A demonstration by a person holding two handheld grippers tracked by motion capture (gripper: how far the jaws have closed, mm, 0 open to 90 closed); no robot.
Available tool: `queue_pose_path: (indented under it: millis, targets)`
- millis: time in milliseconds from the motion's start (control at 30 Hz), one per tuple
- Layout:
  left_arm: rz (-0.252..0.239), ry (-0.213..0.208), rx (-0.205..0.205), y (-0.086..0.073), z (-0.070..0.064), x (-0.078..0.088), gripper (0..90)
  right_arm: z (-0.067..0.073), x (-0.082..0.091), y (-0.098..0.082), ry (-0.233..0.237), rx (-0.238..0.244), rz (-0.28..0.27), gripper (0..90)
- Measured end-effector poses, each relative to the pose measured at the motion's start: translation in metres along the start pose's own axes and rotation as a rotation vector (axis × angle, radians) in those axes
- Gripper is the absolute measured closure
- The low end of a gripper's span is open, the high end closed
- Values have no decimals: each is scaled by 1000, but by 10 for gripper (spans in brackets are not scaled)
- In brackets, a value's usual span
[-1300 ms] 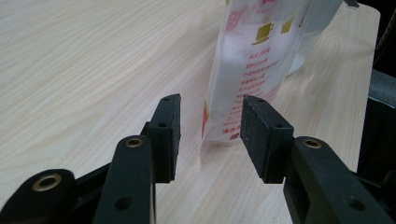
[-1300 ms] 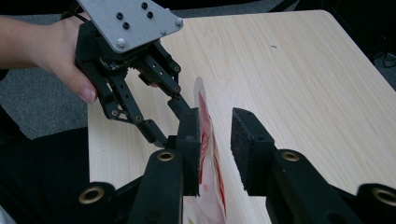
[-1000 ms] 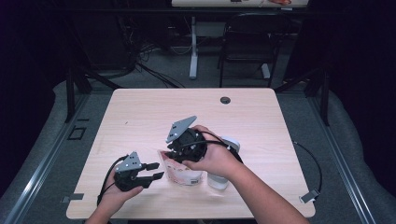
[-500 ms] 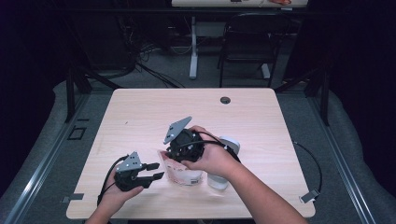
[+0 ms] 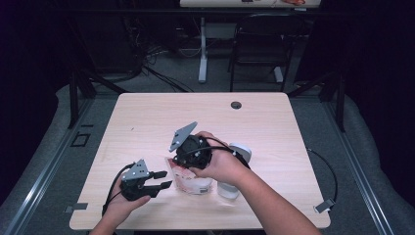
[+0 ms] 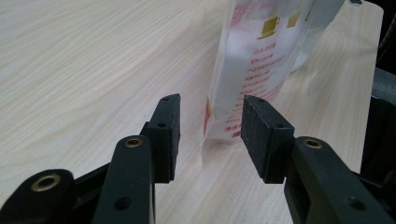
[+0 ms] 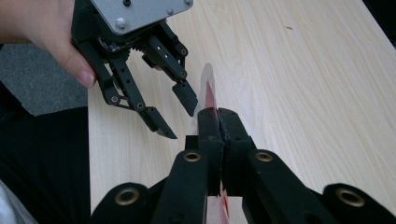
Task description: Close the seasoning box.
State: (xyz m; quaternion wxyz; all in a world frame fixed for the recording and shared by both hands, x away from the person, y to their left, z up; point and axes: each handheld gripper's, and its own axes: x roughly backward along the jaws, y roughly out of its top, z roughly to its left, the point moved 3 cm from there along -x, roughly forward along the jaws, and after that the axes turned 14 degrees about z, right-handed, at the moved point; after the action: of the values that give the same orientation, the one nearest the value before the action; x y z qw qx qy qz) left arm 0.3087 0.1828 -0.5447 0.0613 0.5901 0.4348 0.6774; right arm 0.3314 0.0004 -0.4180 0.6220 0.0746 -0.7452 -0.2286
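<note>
right claw pinches the pouch's top edge; left claw waits open beside it

nearest, the left claw [image 5: 164, 179] stands open on the tabletop [image 5: 274, 122], its pads apart either side of the pouch's lower corner without pressing, likely ready to take a second hold. just beyond, the right claw [image 7: 218, 116] has just closed flat on the top edge of the clear pouch [image 6: 261, 60], holding it upright. behind the pouch lies a white bottle [image 5: 240, 152].

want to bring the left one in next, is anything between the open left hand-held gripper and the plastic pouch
Nothing visible. In the left gripper view the pouch stands just past the open left hand-held gripper, with bare table between. The right hand-held gripper is shut on the pouch's top edge, clear of that path.
</note>
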Motion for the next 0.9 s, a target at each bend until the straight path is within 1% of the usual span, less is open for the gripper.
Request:
queue_pose_path:
  millis: [300, 533, 700, 767, 900]
  targets:
    - [0, -3, 5, 0, 0, 0, 577, 2, 4, -2, -13, 13, 16, 898]
    - [5, -11, 2, 0, -1, -1, 566, 0, 11, -9, -20, 22, 27, 900]
    - [7, -13, -4, 0, -2, -3, 558, 0, 15, -14, -21, 20, 22, 900]
    - [11, -11, -7, 0, -2, -4, 554, 0, 15, -15, -9, 9, 11, 900]
    - [16, -14, -12, 1, -3, -4, 553, 0, 16, -16, 6, 16, 11, 900]
